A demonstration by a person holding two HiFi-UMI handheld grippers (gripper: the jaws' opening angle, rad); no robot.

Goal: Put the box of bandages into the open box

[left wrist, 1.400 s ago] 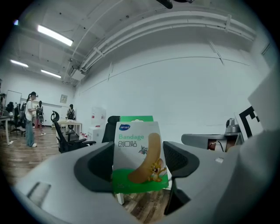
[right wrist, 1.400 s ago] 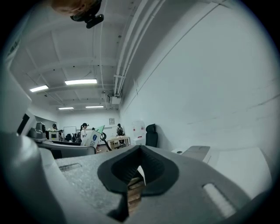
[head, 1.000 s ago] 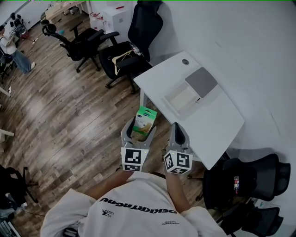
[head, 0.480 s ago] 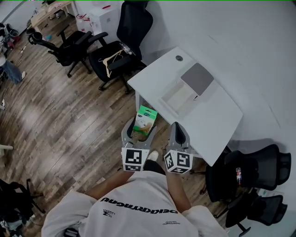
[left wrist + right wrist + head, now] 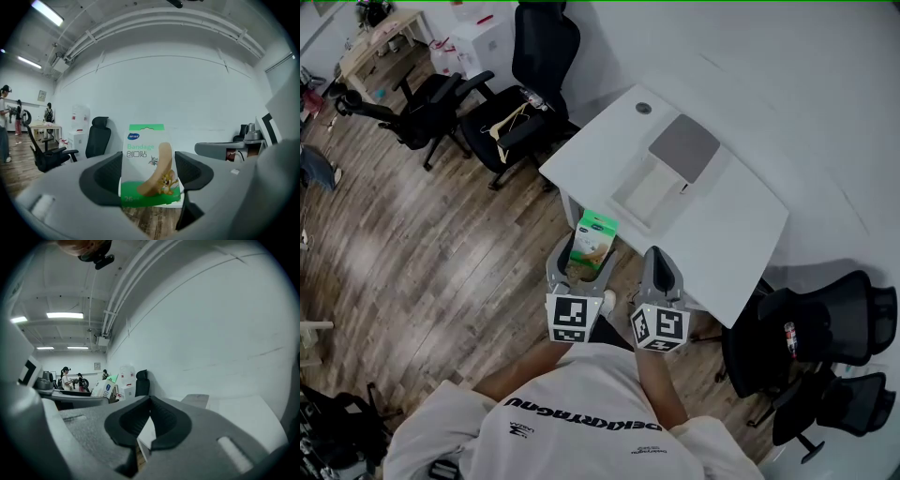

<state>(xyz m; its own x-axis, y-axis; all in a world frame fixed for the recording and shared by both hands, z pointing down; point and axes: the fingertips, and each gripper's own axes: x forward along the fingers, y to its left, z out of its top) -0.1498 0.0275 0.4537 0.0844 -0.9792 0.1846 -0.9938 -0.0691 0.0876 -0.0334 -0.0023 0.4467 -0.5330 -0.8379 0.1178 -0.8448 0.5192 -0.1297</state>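
In the head view my left gripper [image 5: 584,253] is shut on the bandage box [image 5: 595,234], a white and green carton with a cartoon print, held upright just short of the white table's [image 5: 741,234] near edge. The left gripper view shows the bandage box [image 5: 149,164] standing between both pads. The open box [image 5: 652,190], a shallow white tray with its grey lid [image 5: 684,148] folded back, lies on the table ahead. My right gripper [image 5: 657,255] hovers beside the left one at the table edge, shut and holding nothing; its tips meet in the right gripper view [image 5: 149,404].
Black office chairs [image 5: 525,103] stand left of the table, and more chairs [image 5: 825,337] stand at its right. A wood floor [image 5: 412,244] lies below the grippers. A white wall runs behind the table. People stand far off [image 5: 7,122].
The table and the open box have drawn closer to both grippers as the person stepped forward. The left gripper still holds the bandage box; the right stays shut.
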